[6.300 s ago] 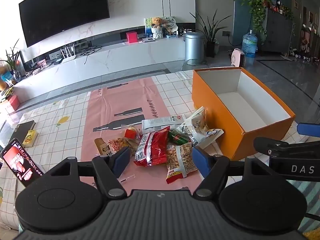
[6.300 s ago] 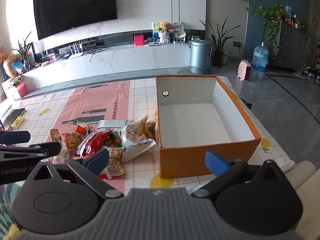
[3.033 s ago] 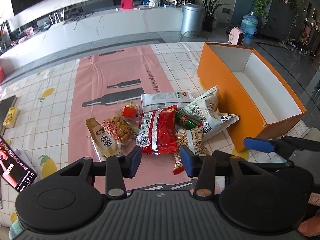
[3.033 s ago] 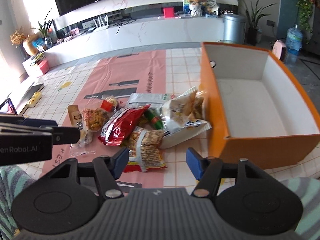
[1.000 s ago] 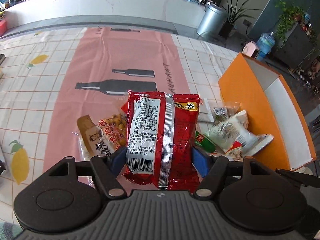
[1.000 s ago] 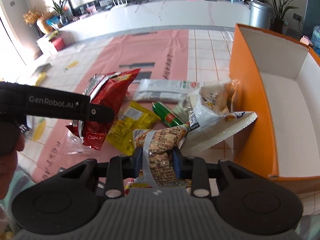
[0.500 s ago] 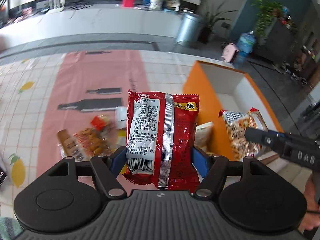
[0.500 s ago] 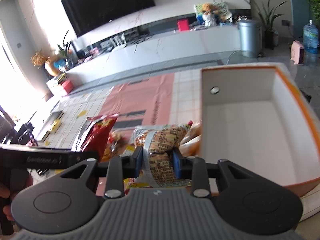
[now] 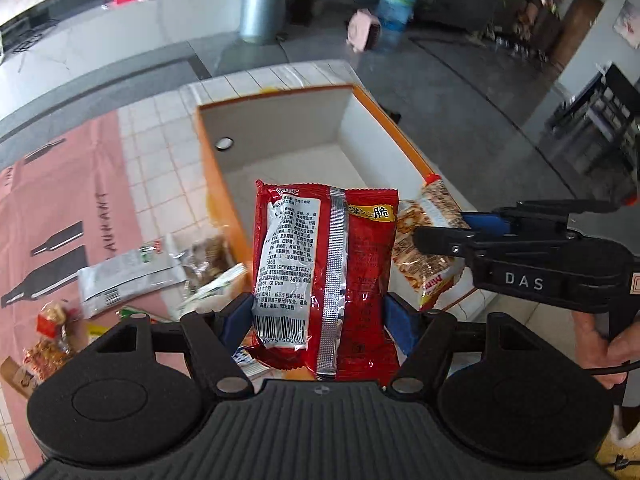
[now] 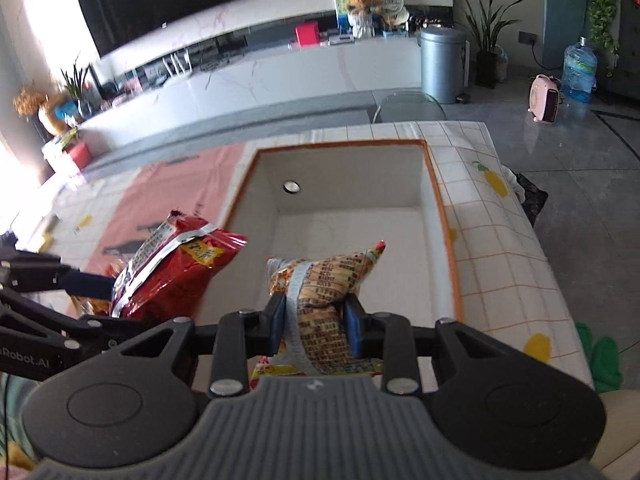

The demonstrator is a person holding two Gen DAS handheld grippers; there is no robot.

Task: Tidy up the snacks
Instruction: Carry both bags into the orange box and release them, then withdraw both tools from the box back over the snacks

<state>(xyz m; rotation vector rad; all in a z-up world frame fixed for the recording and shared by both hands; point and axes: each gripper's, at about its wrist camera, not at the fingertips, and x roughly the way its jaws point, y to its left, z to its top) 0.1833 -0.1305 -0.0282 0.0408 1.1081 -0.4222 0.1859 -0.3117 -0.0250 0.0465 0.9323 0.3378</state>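
My left gripper (image 9: 318,316) is shut on a red snack bag (image 9: 326,276), held upright by its two sides over the near left part of the orange box (image 9: 276,120). The right gripper (image 10: 316,324) is shut on a tan peanut bag (image 10: 320,280), squeezed narrow between the blue pads, above the box's white inside (image 10: 360,232). In the left wrist view the peanut bag (image 9: 428,248) hangs over the box's right wall. From the right wrist view the red bag (image 10: 172,276) shows at the box's left rim. The box (image 10: 340,148) holds nothing.
Several more snack packets (image 9: 128,276) lie in a heap on the pink and tiled tablecloth (image 9: 72,184) left of the box. A hand (image 9: 600,340) grips the right tool. Beyond the table's far edge are grey floor and a metal bin (image 10: 442,64).
Both grippers have carried their bags right, off the heap and over the orange box. The left view has swung from the pink cloth to the box's inside. Both grips are unchanged.
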